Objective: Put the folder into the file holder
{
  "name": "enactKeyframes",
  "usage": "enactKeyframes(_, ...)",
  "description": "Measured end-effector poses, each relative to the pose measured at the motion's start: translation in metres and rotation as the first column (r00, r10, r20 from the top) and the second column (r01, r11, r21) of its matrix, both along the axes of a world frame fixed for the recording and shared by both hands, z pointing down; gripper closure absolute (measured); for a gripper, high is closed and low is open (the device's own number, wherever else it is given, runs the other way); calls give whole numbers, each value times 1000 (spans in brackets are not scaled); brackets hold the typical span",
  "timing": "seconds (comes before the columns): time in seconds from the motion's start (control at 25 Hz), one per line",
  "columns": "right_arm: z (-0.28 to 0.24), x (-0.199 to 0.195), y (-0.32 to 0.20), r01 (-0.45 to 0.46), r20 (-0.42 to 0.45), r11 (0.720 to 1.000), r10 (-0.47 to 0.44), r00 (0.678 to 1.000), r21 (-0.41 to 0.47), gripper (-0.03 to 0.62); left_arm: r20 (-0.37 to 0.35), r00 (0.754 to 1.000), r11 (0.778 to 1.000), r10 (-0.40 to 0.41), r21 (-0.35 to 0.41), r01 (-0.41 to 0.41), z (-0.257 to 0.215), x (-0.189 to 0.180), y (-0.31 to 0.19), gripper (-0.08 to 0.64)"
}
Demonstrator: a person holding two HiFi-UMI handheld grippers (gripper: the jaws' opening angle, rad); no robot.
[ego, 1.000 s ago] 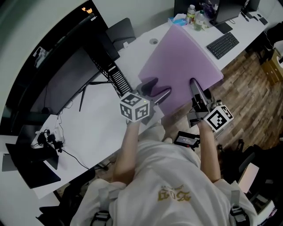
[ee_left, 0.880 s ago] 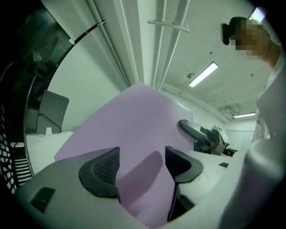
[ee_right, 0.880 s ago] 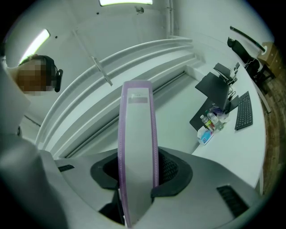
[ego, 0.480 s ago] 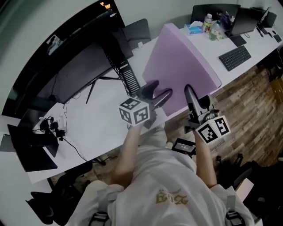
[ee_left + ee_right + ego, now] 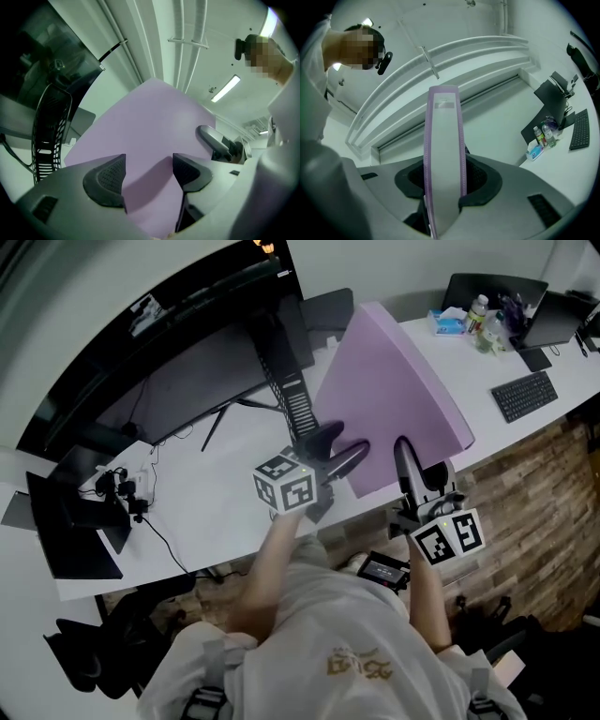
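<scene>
One grip carries the load: my right gripper is clamped on the narrow edge of the purple folder, which is held tilted above the desk. My left gripper stands wide beside the folder's face, gripping nothing. Risk: the folder pivots, slips, or catches the file holder rim.

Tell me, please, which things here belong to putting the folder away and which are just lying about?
Part of the job: folder; file holder; right hand-held gripper, shut on the folder's spine; left hand-held gripper, jaws apart.

Lying about: keyboard; bottles; tissue pack; monitor; cables.
</scene>
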State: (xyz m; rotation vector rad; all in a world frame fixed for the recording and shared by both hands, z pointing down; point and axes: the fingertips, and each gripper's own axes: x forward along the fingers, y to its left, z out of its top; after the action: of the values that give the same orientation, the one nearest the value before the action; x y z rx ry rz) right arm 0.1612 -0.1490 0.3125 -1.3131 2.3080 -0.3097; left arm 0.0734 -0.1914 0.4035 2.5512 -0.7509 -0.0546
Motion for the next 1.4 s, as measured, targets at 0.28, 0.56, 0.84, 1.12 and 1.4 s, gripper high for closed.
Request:
enactKeyframes(0.28,0,-28,-12,-14,-35,1000,13,999,-7,423,-27,999,1000,18,-15,-19,3,-23,-14,244)
enactKeyframes(0.56,-6,-57,-22,-37,-64,999,36,997,-9,422,-66,997,999,38,-18,-39,-1,-50,-26,244)
enactKeyframes(0.84,-8,-83,-32,-66,-83,998,65,994,-9,420,-97,994,999,47,-15,-49,-2,-72,-38,245)
enactKeyframes(1.12,-6,-104,-43,-72,-100,997,70,992,-21,419,-116,992,998,49,-28,-52,1,-91,-48,245)
enactKeyframes(1.4,-4,-117,-55,-80,-113,996,77,991,-26,419,-143,989,998,42,-32,-47,4,-103,-59,245)
